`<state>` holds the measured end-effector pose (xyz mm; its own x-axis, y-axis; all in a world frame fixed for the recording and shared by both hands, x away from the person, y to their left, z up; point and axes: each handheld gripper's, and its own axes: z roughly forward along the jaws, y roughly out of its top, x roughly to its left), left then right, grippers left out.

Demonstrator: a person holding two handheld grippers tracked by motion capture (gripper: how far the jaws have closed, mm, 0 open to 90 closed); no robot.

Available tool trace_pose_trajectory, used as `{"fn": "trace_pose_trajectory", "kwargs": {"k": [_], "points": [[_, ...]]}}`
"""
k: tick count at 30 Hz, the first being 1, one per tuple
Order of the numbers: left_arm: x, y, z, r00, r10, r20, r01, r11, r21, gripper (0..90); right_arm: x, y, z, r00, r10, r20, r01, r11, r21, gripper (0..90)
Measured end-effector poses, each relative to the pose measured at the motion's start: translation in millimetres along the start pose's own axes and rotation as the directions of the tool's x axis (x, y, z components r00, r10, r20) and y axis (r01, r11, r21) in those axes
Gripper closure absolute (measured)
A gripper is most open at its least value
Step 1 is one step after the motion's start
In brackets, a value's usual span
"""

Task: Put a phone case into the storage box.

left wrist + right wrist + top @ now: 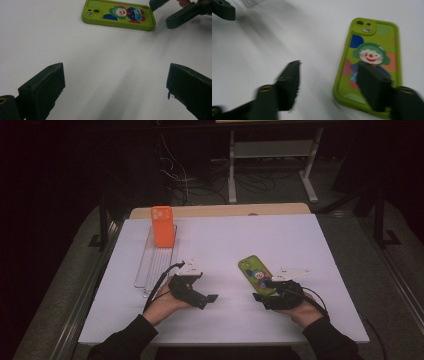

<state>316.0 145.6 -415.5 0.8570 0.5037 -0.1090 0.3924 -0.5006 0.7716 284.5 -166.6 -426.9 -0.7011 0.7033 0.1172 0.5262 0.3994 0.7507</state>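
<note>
The green phone case is lying flat, near right on the white table. The right gripper is straddling its left edge (jaws part-spread, gripping nothing); it should centre before squeezing. The left gripper is hanging wide open.

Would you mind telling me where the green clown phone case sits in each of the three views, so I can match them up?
High view: the green clown phone case lies right of centre on the white table, just ahead of the right gripper.
Left gripper view: along the top edge, centre-right.
Right gripper view: right half, partly under the right-hand jaw.
Shared landmark: the case's camera cutout, which points away from the right gripper.
</note>
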Motion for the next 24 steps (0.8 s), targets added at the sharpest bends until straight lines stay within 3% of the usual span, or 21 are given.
{"fn": "trace_pose_trajectory", "kwargs": {"k": [5,8,10,15,24], "points": [[-1.7,0.1,4.1,0.9999,0.014,0.01,-0.014,0.9998,0.014,1.5,6.1,-1.4,14.1,0.9991,-0.026,0.033,0.023,0.996,0.086,73.0],[-1.0,-0.1,6.1,0.9997,0.017,0.018,-0.018,0.9997,0.019,1.5,4.0,-2.0,15.3,0.9992,-0.021,0.035,0.018,0.995,0.099,81.6],[-0.8,-0.5,7.1,0.9997,0.012,0.023,-0.013,0.9996,0.026,1.5,2.8,-2.7,15.5,0.9996,-0.015,0.024,0.012,0.994,0.112,84.4],[-1.6,-0.5,7.7,0.9991,0.027,0.032,-0.028,0.9988,0.04,1.5,1.2,-4.2,16.0,0.9985,-0.024,0.05,0.017,0.991,0.135,87.2],[-3.0,-0.7,8.9,0.9985,0.034,0.043,-0.036,0.9985,0.041,1.5,-16.3,-7.2,9.1,0.9934,-0.001,0.115,-0.011,0.994,0.107,87.2]]}}
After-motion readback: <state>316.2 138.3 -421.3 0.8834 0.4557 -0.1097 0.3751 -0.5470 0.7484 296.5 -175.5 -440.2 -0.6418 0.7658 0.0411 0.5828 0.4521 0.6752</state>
